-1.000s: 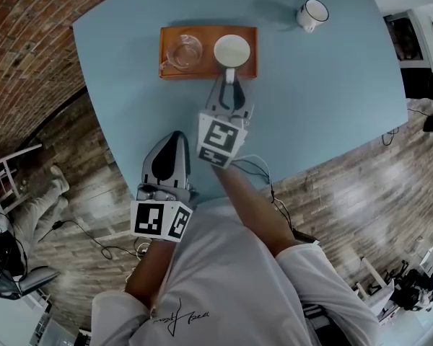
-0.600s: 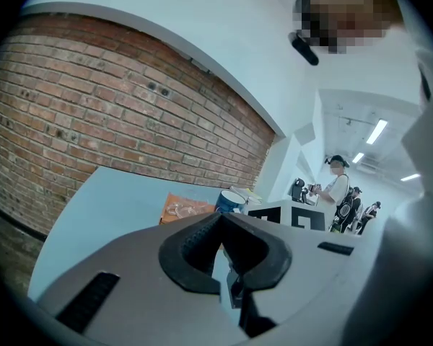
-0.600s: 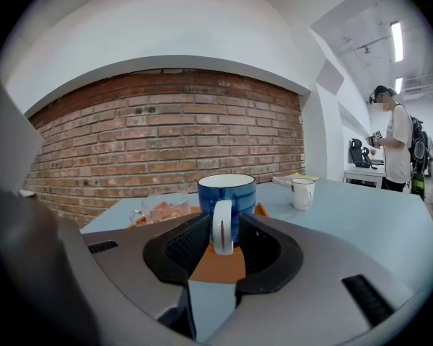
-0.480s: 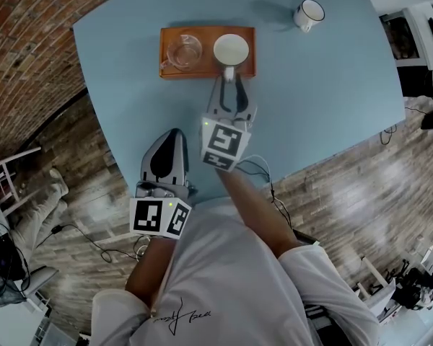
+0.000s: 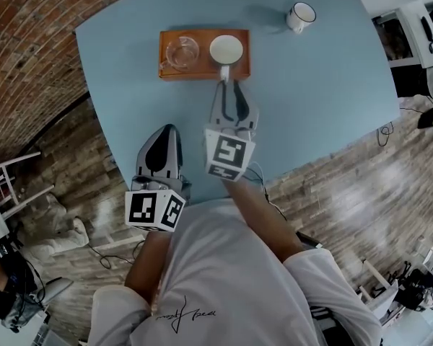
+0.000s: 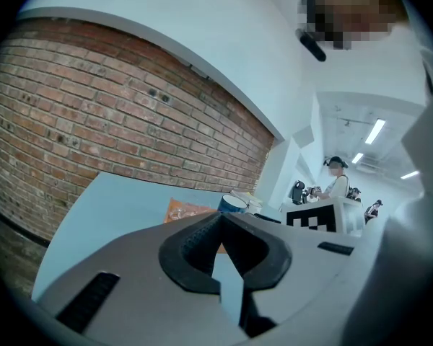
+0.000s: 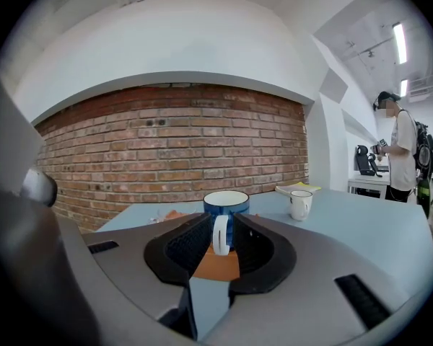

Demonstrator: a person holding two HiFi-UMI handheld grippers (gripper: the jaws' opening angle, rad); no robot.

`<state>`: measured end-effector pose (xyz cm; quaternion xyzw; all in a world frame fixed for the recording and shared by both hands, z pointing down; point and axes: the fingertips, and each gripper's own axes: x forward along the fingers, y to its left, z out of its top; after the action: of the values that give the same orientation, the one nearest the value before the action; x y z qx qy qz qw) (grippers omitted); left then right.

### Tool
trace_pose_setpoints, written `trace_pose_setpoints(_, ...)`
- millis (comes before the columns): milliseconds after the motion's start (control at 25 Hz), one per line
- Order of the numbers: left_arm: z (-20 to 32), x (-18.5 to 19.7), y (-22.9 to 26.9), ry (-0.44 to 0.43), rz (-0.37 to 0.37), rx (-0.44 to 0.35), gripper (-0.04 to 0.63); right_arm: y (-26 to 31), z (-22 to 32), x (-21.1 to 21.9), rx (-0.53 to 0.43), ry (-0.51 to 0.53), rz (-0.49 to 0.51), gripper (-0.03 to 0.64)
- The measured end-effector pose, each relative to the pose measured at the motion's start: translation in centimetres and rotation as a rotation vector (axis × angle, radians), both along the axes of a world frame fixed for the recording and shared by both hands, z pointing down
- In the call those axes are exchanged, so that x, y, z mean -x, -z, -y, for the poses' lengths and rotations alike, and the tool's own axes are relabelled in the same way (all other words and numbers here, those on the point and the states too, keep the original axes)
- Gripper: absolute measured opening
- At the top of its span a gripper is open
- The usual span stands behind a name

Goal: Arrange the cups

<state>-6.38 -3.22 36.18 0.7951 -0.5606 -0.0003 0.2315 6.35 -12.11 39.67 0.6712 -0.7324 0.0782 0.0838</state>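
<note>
There, the right tongs (image 5: pixel 227 82) have just opened, the blue cup (image 5: pixel 226 49) on the tray (image 5: pixel 167 69) with its handle loose between them; left tongs (image 5: pixel 167 130) shut, empty.

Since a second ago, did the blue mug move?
No. The blue mug still sits right of the glass cup on the orange tray.

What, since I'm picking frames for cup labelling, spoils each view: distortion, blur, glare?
Head view: heavy fisheye bows the table edge; the glass cup barely shows against the tray; the white mug throws a soft shadow. Left gripper view: dark round vignette, mosaic patch top right. Right gripper view: blue cup sharp, brick wall curved, ceiling lights blown out.
</note>
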Motion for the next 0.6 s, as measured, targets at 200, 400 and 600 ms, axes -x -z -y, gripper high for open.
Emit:
trace_pose_setpoints(200, 0.0, 0.1, 0.0, 0.007, 0.015, -0.025, 0.008, 1.4, -1.1, -0.1, -0.034, 0.059, 0.066, 0.060)
trace_pose_setpoints(400, -0.2, 0.1, -0.5, 0.002, 0.022, -0.024, 0.008, 2.2, -2.0, 0.4, -0.037, 0.148, 0.096, 0.037)
trace_pose_setpoints(600, 0.4, 0.3, -0.9, -0.018, 0.042, -0.034, 0.008, 4.0, -2.8, 1.6, -0.056, 0.266, 0.135, 0.024)
